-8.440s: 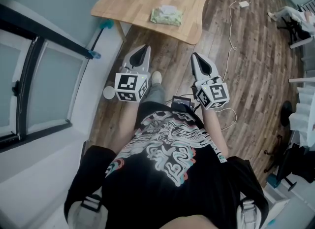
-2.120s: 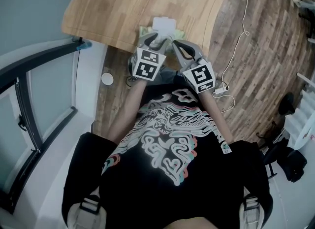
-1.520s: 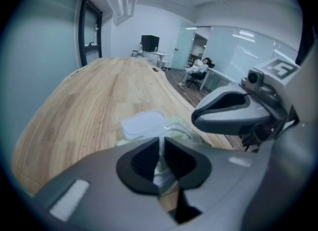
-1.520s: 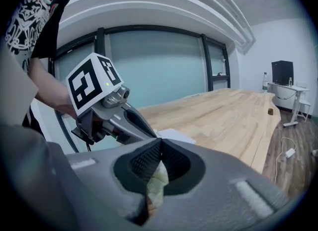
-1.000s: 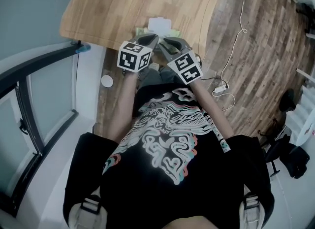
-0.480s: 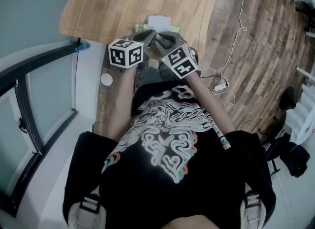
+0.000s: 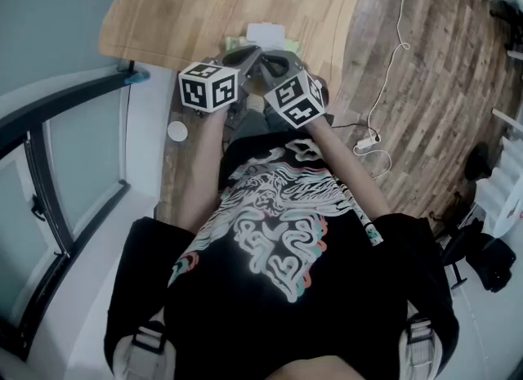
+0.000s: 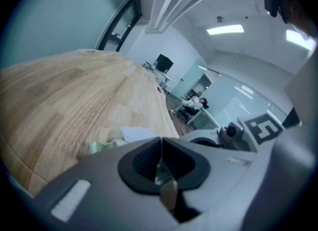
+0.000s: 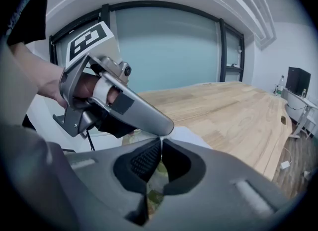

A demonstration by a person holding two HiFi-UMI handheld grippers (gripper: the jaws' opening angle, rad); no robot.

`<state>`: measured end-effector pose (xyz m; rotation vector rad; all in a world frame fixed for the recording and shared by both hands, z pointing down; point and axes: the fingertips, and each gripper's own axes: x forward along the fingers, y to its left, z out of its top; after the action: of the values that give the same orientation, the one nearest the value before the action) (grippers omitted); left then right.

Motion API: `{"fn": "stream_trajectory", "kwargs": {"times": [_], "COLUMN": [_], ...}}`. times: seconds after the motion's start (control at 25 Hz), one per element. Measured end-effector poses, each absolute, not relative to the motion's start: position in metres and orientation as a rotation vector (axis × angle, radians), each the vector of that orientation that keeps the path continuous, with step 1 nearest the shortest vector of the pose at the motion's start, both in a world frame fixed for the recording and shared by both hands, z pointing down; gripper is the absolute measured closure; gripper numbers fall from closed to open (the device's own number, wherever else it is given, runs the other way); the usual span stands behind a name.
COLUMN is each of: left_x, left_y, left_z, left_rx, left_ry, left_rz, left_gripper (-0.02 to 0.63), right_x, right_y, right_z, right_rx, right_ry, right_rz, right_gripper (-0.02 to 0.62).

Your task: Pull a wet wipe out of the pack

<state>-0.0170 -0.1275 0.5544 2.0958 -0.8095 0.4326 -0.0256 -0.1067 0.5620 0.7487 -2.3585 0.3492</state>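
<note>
Green with a white flap, the pack [image 7: 270,35] lies at the near edge of the wooden table [image 7: 196,11], straight ahead of both tools. The left gripper [image 7: 254,51] and right gripper [image 7: 266,56] meet tip to tip at the pack's near side, neither nearer, each with jaws pressed together. Only the right gripper view shows those tips touching above the pack.

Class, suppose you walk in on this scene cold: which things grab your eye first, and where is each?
The left claw and right claw stand out first, both shut, tips nearly touching over the near edge of the wooden table. Just under them lies the green and white pack of wipes.
</note>
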Motion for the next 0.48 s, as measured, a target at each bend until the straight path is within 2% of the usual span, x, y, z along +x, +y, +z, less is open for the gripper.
{"fn": "stream_trajectory", "kwargs": {"times": [0.48], "left_x": [-0.018], "left_y": [-0.128], "left_z": [0.543], "left_rx": [2.131], "left_ry": [-0.813], "left_rz": [0.395], "left_gripper": [0.607], "right_x": [-0.024], "right_y": [-0.108], "right_z": [0.564], "right_rx": [0.760], "right_ry": [-2.356], "right_rz": [0.370], "right_gripper": [0.591]}}
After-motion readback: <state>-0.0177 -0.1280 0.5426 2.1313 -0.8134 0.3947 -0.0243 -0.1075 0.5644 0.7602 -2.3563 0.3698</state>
